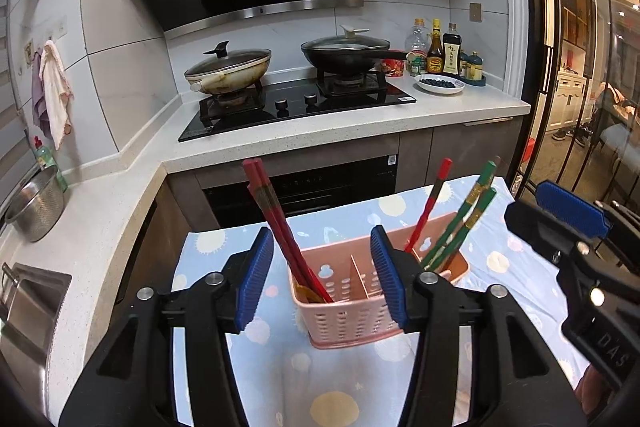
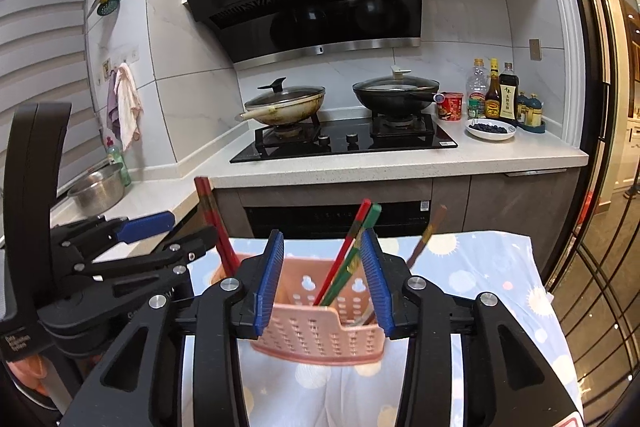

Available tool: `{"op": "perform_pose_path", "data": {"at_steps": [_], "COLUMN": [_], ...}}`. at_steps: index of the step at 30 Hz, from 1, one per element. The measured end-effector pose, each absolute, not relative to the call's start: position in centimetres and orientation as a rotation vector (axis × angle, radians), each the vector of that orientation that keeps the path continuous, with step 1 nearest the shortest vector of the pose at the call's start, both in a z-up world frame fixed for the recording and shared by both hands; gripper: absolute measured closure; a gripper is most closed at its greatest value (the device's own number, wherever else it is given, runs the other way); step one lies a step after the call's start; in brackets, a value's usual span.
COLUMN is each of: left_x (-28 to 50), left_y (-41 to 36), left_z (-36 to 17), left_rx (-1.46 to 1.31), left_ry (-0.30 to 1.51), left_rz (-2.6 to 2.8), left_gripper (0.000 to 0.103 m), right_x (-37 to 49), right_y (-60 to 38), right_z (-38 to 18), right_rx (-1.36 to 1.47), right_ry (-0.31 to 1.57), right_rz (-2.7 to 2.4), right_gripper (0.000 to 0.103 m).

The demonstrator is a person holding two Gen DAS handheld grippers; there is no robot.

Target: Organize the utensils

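Observation:
A pink perforated utensil holder (image 1: 356,303) stands on a blue patterned cloth (image 1: 516,267). Two red chopsticks (image 1: 276,223) lean in its left compartment. One red chopstick (image 1: 430,203) and green chopsticks (image 1: 466,219) stand in its right compartment. My left gripper (image 1: 322,279) is open and empty, just in front of the holder. In the right wrist view the holder (image 2: 316,319) sits between the open, empty fingers of my right gripper (image 2: 322,287), with red and green chopsticks (image 2: 348,255) and a brown chopstick (image 2: 426,239) in it.
A white counter (image 1: 320,131) holds a black hob (image 1: 296,107) with two lidded pans, sauce bottles (image 1: 440,47) and a plate of blueberries (image 1: 440,83). A steel colander (image 1: 38,203) and a sink (image 1: 28,307) are at the left. A glass door (image 1: 580,67) is at the right.

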State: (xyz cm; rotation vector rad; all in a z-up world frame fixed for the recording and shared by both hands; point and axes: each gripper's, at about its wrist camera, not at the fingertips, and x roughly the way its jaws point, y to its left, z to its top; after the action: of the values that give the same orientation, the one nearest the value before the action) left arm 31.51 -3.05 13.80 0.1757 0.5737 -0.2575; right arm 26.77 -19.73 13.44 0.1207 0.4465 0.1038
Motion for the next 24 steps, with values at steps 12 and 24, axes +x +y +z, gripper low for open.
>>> {"op": "perform_pose_path", "data": {"at_steps": [12, 24], "left_x": [26.5, 21.5], "left_y": [-2.6, -1.9], "left_z": [12.4, 8.1], "left_rx": [0.148, 0.139], "left_ry": [0.583, 0.631], "left_rz": [-0.278, -0.261], "left_gripper": [0.05, 0.029], "right_x": [22.0, 17.3], "right_y": [-20.0, -19.7], "right_z": [10.3, 6.7], "right_rx": [0.141, 0.102], "right_ry": [0.548, 0.645], "right_rz": [0.087, 0.017], "right_gripper": [0.062, 0.043]}}
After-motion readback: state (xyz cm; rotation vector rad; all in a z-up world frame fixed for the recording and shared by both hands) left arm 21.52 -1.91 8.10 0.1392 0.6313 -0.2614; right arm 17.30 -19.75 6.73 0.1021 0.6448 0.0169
